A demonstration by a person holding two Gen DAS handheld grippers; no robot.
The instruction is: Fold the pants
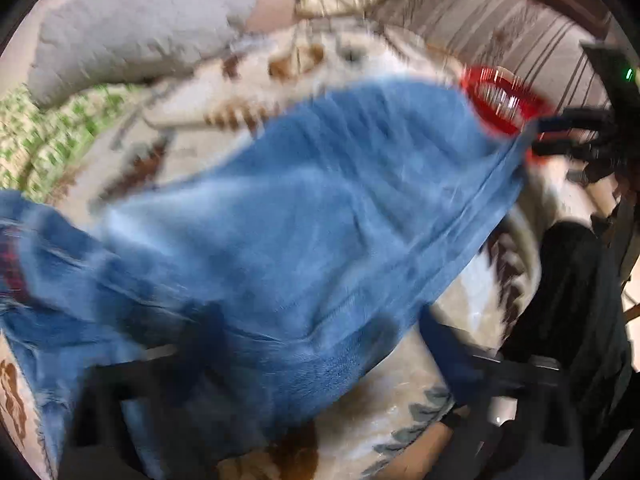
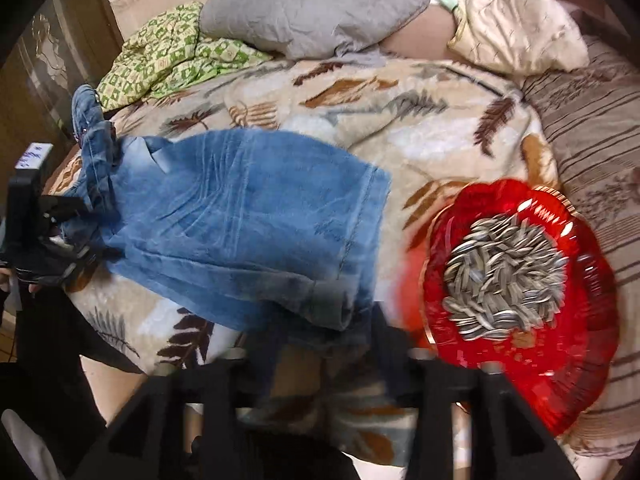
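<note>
Pants (image 2: 240,216) apparently lie crosswise, left-right

The pants (image 2: 240,216) are faded matt denim with stitched seams, the blanket (image 2: 420,128) looks plush and fleecy, the red dish (image 2: 560,360) is glossy ribbed plastic, and the grey pillow (image 2: 312,4) is quilted cloth.

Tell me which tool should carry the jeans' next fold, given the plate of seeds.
Left, probably. The left tool is at the jeans' waistband end, away from the red plate; the right tool sits right beside it and could spill the seeds.
</note>
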